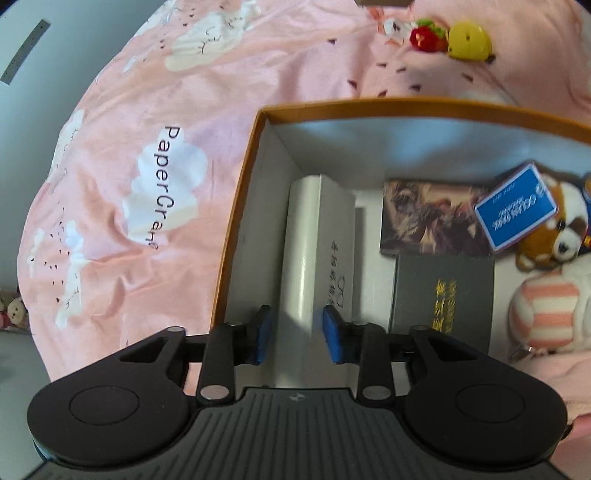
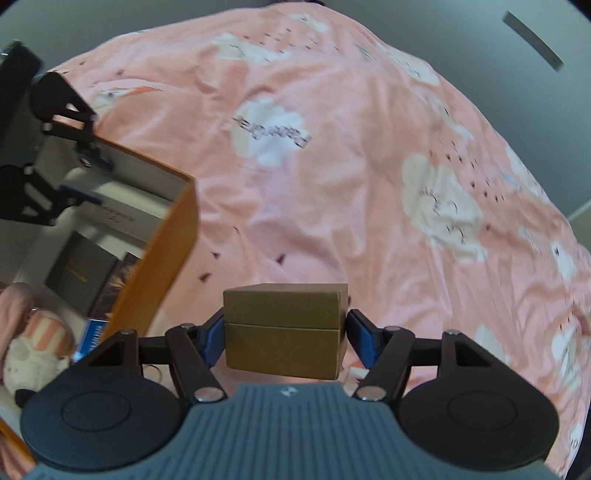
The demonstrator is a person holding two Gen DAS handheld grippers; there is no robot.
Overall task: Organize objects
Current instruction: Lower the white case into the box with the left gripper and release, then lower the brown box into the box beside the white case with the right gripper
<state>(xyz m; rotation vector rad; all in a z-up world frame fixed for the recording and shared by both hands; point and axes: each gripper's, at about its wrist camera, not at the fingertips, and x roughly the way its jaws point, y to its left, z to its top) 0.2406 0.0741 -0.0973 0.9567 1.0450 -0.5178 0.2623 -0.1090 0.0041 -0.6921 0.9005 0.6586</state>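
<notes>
Bedding (image 2: pixel 332 221), pink with white clouds, lies under an orange-rimmed storage box (image 1: pixel 243 206). Inside it, the left hand-held gripper (image 1: pixel 297 334) clamps an upright white carton (image 1: pixel 317 258). Outside, the right hand-held gripper (image 2: pixel 286 338) pinches a brown cardboard box (image 2: pixel 284 328), raised above the bedding.

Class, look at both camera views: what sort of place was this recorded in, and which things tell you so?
Most likely a bedroom, with the work done on a bed. The pink cloud-print bedding covers the whole surface, plush toys lie in the orange storage box, and a plain wall rises behind.
</notes>
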